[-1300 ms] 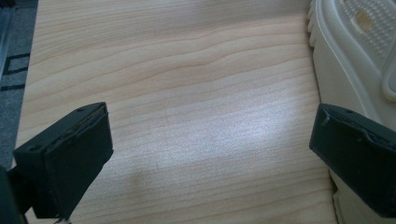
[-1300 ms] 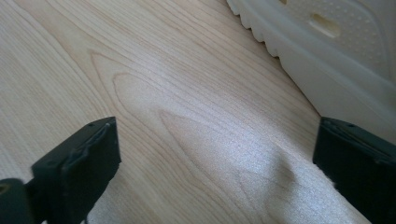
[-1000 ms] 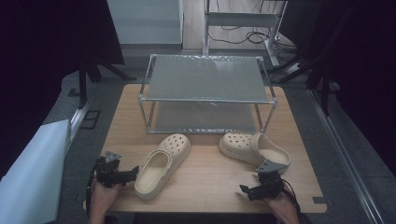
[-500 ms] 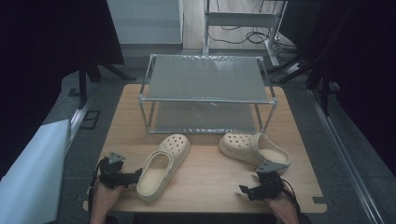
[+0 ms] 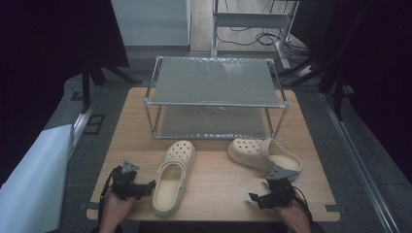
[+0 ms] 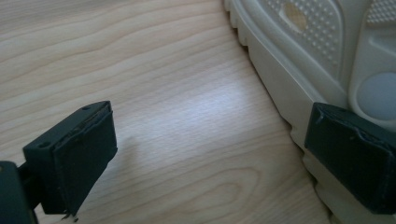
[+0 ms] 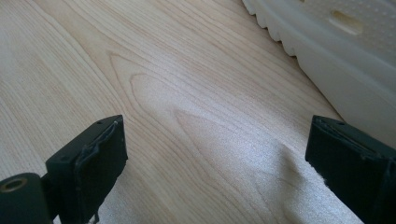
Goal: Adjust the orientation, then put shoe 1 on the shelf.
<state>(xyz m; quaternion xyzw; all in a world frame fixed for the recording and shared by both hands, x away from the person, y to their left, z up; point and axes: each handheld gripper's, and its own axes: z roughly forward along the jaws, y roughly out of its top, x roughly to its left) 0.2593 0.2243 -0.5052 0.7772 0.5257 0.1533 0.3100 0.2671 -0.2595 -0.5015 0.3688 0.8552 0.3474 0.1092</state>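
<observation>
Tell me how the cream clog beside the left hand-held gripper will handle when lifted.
The cream clog looks like moulded foam, so probably light. Its thick ridged sole suggests it holds shape and grips the wooden table. Lying flat, it should not roll.

The tabletop [image 5: 218, 179] is pale wood with clear grain and a soft satin sheen, smooth all over. Both clogs [image 5: 172, 177] [image 5: 265, 155] look like matt cream foam-like plastic, with a dimpled texture and ribbed sole edge up close. The rack [image 5: 214, 99] has shiny metal tubing with 2 dull grey shelves, and the tongs [image 6: 208, 154] have matt black, rubbery-looking pads [image 6: 74, 149].
</observation>
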